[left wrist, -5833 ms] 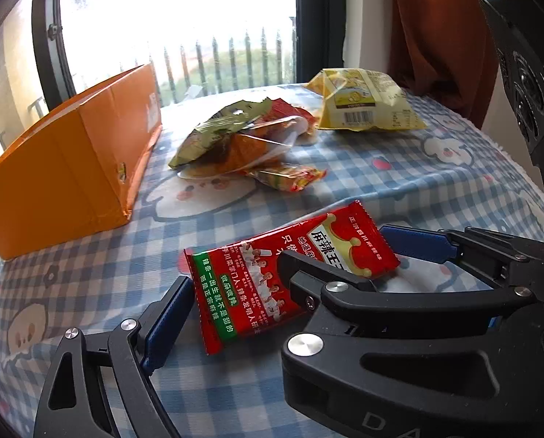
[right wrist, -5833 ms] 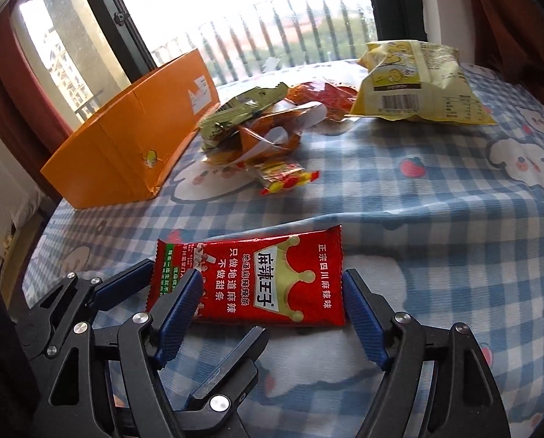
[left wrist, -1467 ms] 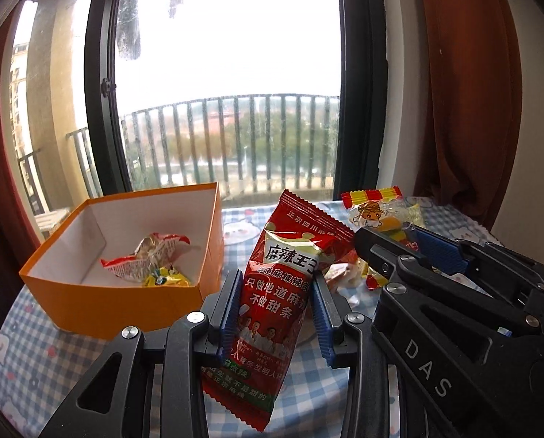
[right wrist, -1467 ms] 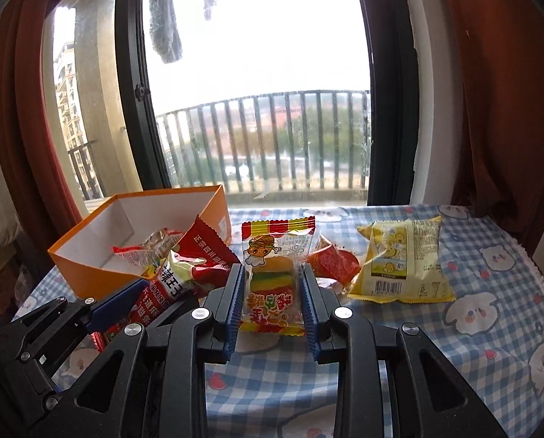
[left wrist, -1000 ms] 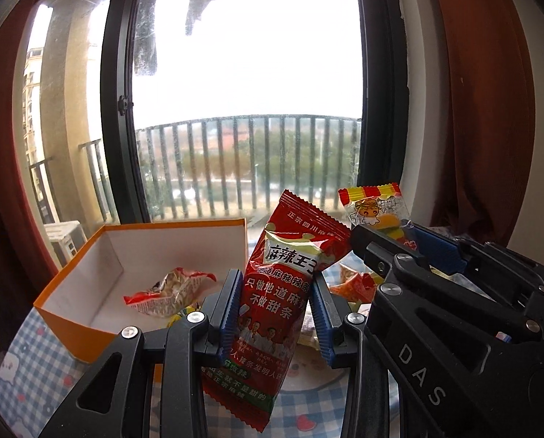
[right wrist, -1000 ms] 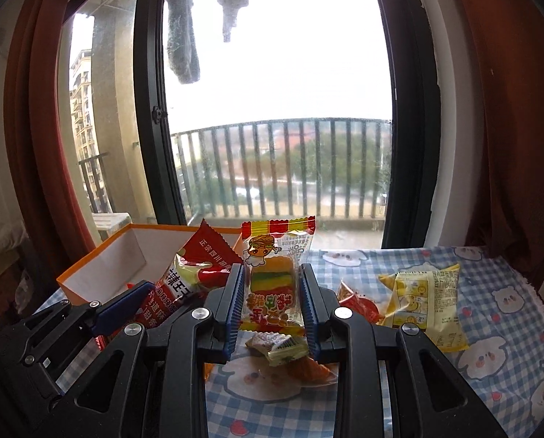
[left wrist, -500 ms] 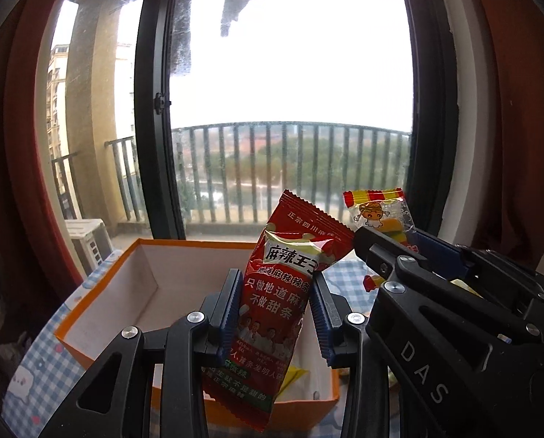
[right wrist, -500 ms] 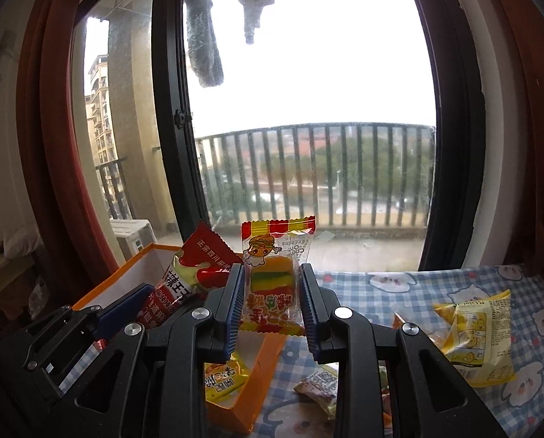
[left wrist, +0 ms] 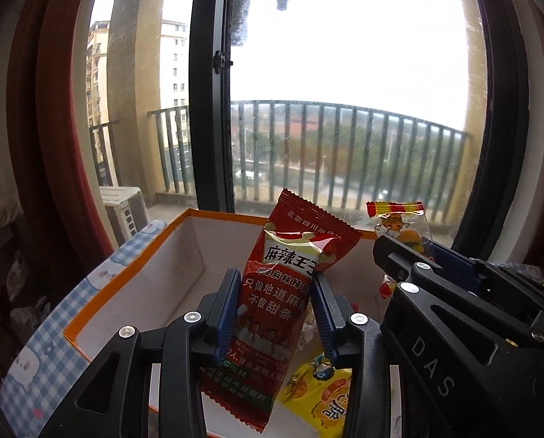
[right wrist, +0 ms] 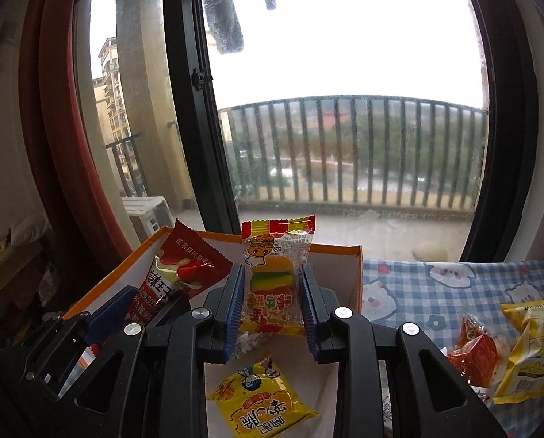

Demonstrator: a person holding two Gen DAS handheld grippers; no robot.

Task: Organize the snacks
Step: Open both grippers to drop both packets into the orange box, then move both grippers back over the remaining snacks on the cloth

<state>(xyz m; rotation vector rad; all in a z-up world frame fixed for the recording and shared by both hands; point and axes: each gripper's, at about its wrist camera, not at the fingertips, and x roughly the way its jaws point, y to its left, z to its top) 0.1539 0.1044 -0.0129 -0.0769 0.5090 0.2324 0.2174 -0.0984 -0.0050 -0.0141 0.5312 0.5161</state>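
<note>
My left gripper (left wrist: 275, 310) is shut on a red snack packet (left wrist: 286, 292) and holds it upright over the open orange box (left wrist: 133, 281). My right gripper (right wrist: 272, 304) is shut on a clear gummy-burger candy packet (right wrist: 274, 277), also above the orange box (right wrist: 341, 252). The red packet (right wrist: 179, 277) and left gripper show at the left of the right wrist view; the candy packet (left wrist: 396, 222) and right gripper show at the right of the left wrist view. A yellow snack packet (right wrist: 261, 405) lies on the box floor, also in the left wrist view (left wrist: 323, 398).
On the blue checked tablecloth (right wrist: 436, 292) right of the box lie an orange-red packet (right wrist: 472, 346) and a yellow bag (right wrist: 535, 343). The window and balcony railing stand right behind the table. Red curtains hang at both sides.
Both grippers have moved forward and left with their packets, from beside the box to over its open inside. Both stay shut.
</note>
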